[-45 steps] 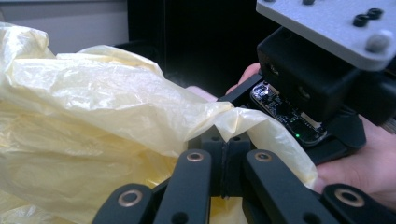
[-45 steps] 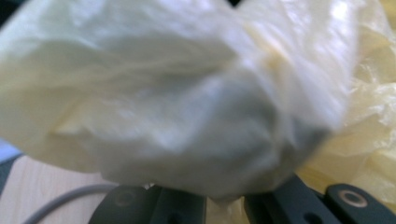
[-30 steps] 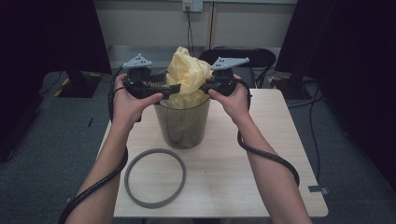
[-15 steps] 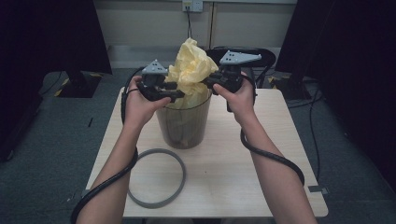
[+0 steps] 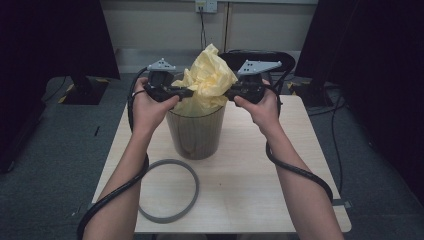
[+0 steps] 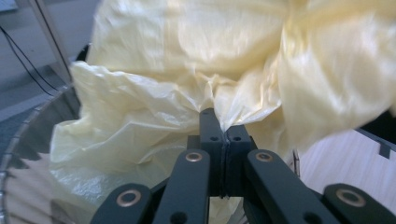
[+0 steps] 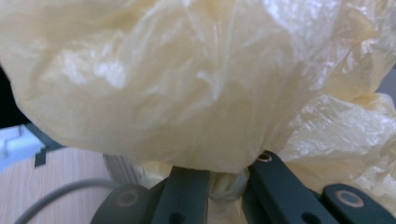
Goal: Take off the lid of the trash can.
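- Yellow bag (image 5: 207,80) bunched up over the mouth of the bin (image 5: 195,131), mid-table, blocking any look inside.
- Grey ring (image 5: 167,190) flat on the table (image 5: 280,180), near the bin's front left.
- Left gripper (image 5: 189,92) just been closing, now pinched tight on a bag fold; wide open a second ago.
- Right gripper (image 5: 228,93) clamped on the bag too, jaw tips buried under plastic.
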Motion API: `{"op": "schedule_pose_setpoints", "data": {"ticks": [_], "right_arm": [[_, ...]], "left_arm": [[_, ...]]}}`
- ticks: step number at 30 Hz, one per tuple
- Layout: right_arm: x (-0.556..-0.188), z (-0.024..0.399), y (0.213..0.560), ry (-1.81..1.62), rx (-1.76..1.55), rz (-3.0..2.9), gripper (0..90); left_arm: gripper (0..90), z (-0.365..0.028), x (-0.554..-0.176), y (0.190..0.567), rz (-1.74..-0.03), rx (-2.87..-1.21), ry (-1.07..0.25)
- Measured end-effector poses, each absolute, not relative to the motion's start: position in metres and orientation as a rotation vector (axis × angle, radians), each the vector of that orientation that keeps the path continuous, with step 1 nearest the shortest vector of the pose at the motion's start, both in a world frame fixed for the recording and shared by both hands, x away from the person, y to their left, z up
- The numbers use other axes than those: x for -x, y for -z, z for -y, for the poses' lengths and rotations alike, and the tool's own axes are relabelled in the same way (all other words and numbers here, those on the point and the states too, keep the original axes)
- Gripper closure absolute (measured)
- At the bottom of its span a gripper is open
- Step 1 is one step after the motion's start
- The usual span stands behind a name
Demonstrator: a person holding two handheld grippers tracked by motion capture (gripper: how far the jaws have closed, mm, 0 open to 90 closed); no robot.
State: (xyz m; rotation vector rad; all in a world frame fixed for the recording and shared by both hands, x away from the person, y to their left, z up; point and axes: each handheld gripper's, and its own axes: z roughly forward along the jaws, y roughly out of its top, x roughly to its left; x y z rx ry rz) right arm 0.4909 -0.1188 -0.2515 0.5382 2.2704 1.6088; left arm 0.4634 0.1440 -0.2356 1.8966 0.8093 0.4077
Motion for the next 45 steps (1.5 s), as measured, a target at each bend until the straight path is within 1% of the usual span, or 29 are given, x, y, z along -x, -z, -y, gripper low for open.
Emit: {"op": "schedule_pose_setpoints", "data": {"ticks": [7,8,9,10,11,12,13,14,15,16,18,21,23,24,25,26,27,28,29,30,32,33,34,36,37,38,39,41,45], "right_arm": [[-0.486,0.108,0.255,-1.498,-0.457,-2.337,87.3],[-0.486,0.104,0.256,-1.479,-0.466,-2.346,70.3],[-0.486,0.104,0.256,-1.479,-0.466,-2.346,70.3],[-0.486,0.099,0.257,-1.478,-0.485,-2.333,56.0],[-0.486,0.099,0.257,-1.478,-0.485,-2.333,56.0],[-0.486,0.092,0.258,-1.456,-0.492,-2.346,42.3],[-0.486,0.092,0.258,-1.456,-0.492,-2.346,42.3],[-0.485,0.084,0.259,-1.432,-0.474,-2.349,37.9],[-0.485,0.084,0.259,-1.432,-0.474,-2.349,37.9],[-0.485,0.077,0.260,-1.438,-0.490,-2.341,32.5],[-0.485,0.071,0.260,-1.432,-0.510,-2.337,31.5],[-0.486,0.066,0.261,-1.419,-0.510,-2.346,33.7],[-0.487,0.060,0.264,-1.417,-0.530,-2.355,40.7],[-0.487,0.060,0.264,-1.417,-0.530,-2.355,40.7],[-0.490,0.059,0.266,-1.467,-0.565,-2.361,58.0],[-0.490,0.059,0.266,-1.467,-0.565,-2.361,58.0],[-0.491,0.059,0.267,-1.500,-0.590,-2.361,73.3],[-0.491,0.060,0.266,-1.528,-0.576,-2.355,78.3],[-0.491,0.060,0.266,-1.528,-0.576,-2.355,78.3],[-0.491,0.061,0.265,-1.536,-0.581,-2.348,83.7],[-0.491,0.062,0.265,-1.534,-0.584,-2.350,84.9],[-0.492,0.064,0.266,-1.526,-0.602,-2.358,86.0],[-0.492,0.066,0.266,-1.530,-0.607,-2.354,86.3],[-0.493,0.072,0.266,-1.546,-0.629,-2.344,86.5],[-0.493,0.072,0.266,-1.546,-0.629,-2.344,86.5],[-0.494,0.075,0.265,-1.546,-0.633,-2.339,86.5],[-0.495,0.081,0.264,-1.553,-0.646,-2.324,86.6],[-0.496,0.087,0.263,-1.560,-0.650,-2.317,86.6],[-0.497,0.096,0.260,-1.591,-0.668,-2.288,86.6]], "left_arm": [[89.9,-0.138,-0.457,0.223,-0.795,-1.838,-0.386],[89.9,-0.137,-0.457,0.221,-0.788,-1.831,-0.377],[89.9,-0.136,-0.456,0.219,-0.787,-1.822,-0.363],[90.0,-0.135,-0.456,0.217,-0.781,-1.822,-0.363],[90.0,-0.133,-0.455,0.215,-0.778,-1.831,-0.371],[90.0,-0.129,-0.454,0.213,-0.769,-1.840,-0.371],[90.0,-0.129,-0.454,0.213,-0.769,-1.840,-0.371],[90.0,-0.124,-0.453,0.211,-0.760,-1.851,-0.361],[90.0,-0.124,-0.453,0.211,-0.760,-1.851,-0.361],[90.0,-0.121,-0.453,0.211,-0.748,-1.843,-0.340],[90.0,-0.119,-0.453,0.211,-0.747,-1.836,-0.337],[90.0,-0.113,-0.452,0.212,-0.745,-1.838,-0.326],[90.0,-0.111,-0.453,0.213,-0.750,-1.840,-0.329],[90.0,-0.111,-0.453,0.213,-0.750,-1.840,-0.329],[90.0,-0.111,-0.454,0.212,-0.755,-1.844,-0.332],[90.0,-0.111,-0.454,0.212,-0.757,-1.841,-0.330],[90.0,-0.111,-0.454,0.213,-0.754,-1.836,-0.331],[90.0,-0.112,-0.454,0.214,-0.748,-1.829,-0.327],[90.0,-0.113,-0.454,0.214,-0.745,-1.819,-0.322],[89.9,-0.115,-0.454,0.215,-0.740,-1.812,-0.319],[89.7,-0.118,-0.454,0.216,-0.730,-1.812,-0.333],[82.7,-0.120,-0.454,0.216,-0.729,-1.810,-0.349],[70.8,-0.123,-0.455,0.216,-0.740,-1.801,-0.406],[49.4,-0.128,-0.455,0.216,-0.790,-1.800,-0.430],[43.1,-0.128,-0.455,0.216,-0.790,-1.800,-0.430],[43.1,-0.131,-0.454,0.215,-0.801,-1.804,-0.447],[36.9,-0.135,-0.454,0.215,-0.807,-1.807,-0.464],[33.4,-0.145,-0.452,0.214,-0.818,-1.817,-0.520],[32.2,-0.152,-0.452,0.218,-0.826,-1.843,-0.531]]}}
